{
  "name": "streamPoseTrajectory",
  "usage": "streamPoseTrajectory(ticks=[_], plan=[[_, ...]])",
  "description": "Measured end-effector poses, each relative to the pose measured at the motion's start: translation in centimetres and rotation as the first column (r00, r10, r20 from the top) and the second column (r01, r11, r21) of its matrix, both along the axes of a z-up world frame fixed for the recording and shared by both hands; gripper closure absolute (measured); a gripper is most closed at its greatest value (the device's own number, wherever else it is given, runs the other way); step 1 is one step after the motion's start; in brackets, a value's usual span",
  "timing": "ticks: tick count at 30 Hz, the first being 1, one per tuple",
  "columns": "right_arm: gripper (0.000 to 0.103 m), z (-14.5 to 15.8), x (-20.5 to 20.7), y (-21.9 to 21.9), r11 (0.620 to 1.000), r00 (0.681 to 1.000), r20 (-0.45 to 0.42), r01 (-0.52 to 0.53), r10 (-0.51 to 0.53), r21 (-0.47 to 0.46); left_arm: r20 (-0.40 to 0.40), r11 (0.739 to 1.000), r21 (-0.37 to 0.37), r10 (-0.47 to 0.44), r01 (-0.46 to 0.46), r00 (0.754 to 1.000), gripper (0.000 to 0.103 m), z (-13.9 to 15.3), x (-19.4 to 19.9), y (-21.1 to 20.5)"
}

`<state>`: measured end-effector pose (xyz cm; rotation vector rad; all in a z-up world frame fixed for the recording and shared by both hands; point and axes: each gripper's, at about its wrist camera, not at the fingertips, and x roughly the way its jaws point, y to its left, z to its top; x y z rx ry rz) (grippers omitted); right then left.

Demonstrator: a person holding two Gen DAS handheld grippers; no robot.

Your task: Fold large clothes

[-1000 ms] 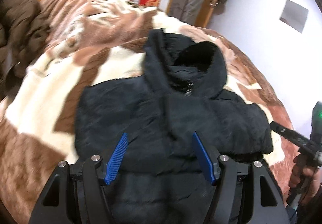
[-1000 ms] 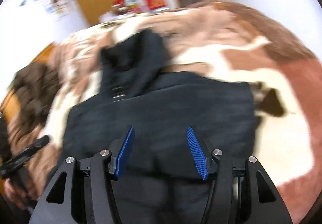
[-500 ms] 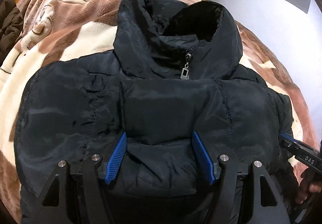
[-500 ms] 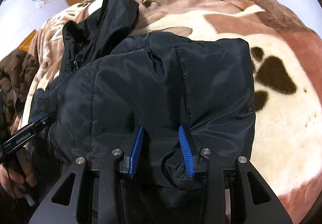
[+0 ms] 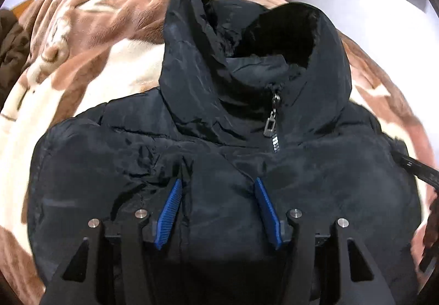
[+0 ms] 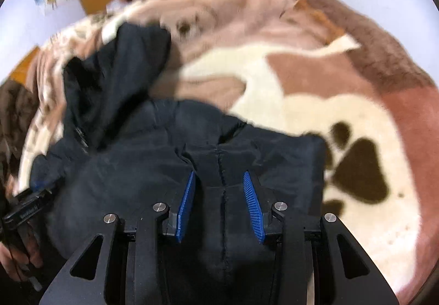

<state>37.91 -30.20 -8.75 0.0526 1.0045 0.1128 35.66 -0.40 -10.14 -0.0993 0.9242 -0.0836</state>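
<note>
Your left gripper (image 5: 218, 181) has its blue pads (image 5: 168, 215) partway apart, with a thick fold of the black jacket (image 5: 247, 118) bulging up between them. The fabric puckers at both pad tips, so the pads are pressing into that fold; you have it pinched at the jacket's chest, just below the zipper pull (image 5: 270, 124).

Your right gripper (image 6: 219, 176) sits narrower, its pads (image 6: 186, 209) closed in on a ridge of the jacket (image 6: 137, 162) that carries a stitched seam running straight down the middle of the gap. The cloth bunches against both pads there too, so this gripper is also clamped on the jacket, near its right edge.

The jacket lies front-up on the bed, on a brown, pink and cream blanket (image 6: 315, 113) with a dark paw print (image 6: 359, 170) just beside the jacket's edge. Its hood (image 5: 274, 30) stands open and points away from you, toward the far wall. The zipper is closed up to the collar.

In the right wrist view your left gripper's body shows at the lower left, at the jacket's other side. A brown garment (image 5: 11, 50) lies heaped at the far left of the bed, apart from the jacket. The right view is blurred.
</note>
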Motion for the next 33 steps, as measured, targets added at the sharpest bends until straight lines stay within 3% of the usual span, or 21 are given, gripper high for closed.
streamPoseTrajectory(ticks=[5, 8, 10, 14, 17, 19, 21, 26, 29, 33], plan=[[0.065, -1.3, -0.4, 0.9, 0.998, 1.0, 0.015, 0.002, -0.001, -0.064, 0.023, 1.0, 0.009, -0.002, 0.002, 1.0, 0.045, -1.2, -0.6, -0.3], [0.065, 0.8, -0.8, 0.6, 0.998, 1.0, 0.013, 0.014, -0.014, -0.066, -0.006, 1.0, 0.012, -0.005, 0.005, 1.0, 0.046, 0.0, -0.5, -0.1], [0.065, 3.1, -2.4, 0.2, 1.0, 0.998, 0.054, 0.018, -0.017, -0.014, -0.008, 1.0, -0.015, 0.0, 0.0, 1.0, 0.049, 1.9, -0.7, 0.6], [0.065, 5.8, -6.9, 0.4, 0.998, 0.992, 0.123, -0.007, 0.0, 0.056, 0.071, 0.998, -0.051, -0.024, 0.028, 0.997, 0.049, 4.8, -4.1, 1.3], [0.065, 4.4, -8.2, 1.4, 0.998, 0.995, 0.091, -0.036, 0.032, 0.045, 0.049, 0.999, -0.036, -0.038, 0.04, 0.998, 0.049, 3.7, -5.3, 1.3], [0.065, 1.6, -7.7, 1.9, 0.999, 0.999, 0.006, -0.039, 0.038, 0.031, -0.023, 0.999, -0.035, -0.027, 0.026, 0.999, 0.049, 1.2, -5.0, 1.3], [0.066, -0.1, -7.1, 2.0, 0.999, 0.999, -0.015, -0.041, 0.041, 0.03, -0.022, 0.999, -0.042, -0.023, 0.022, 1.0, 0.047, 0.2, -5.0, 1.4], [0.066, -0.6, -6.8, 2.8, 0.998, 0.998, -0.021, -0.054, 0.054, -0.022, -0.016, 1.0, -0.002, -0.026, 0.026, 1.0, 0.047, -0.1, -4.7, 0.8], [0.066, -0.6, -6.7, 2.6, 0.999, 0.998, -0.029, -0.047, 0.047, -0.006, -0.019, 1.0, -0.003, -0.024, 0.024, 1.0, 0.046, -0.1, -4.9, 0.7], [0.065, 1.9, -8.0, 3.1, 0.998, 0.999, -0.021, -0.031, 0.03, -0.049, -0.056, 1.0, 0.014, -0.006, 0.007, 0.998, 0.047, 1.4, -5.3, 0.7]])
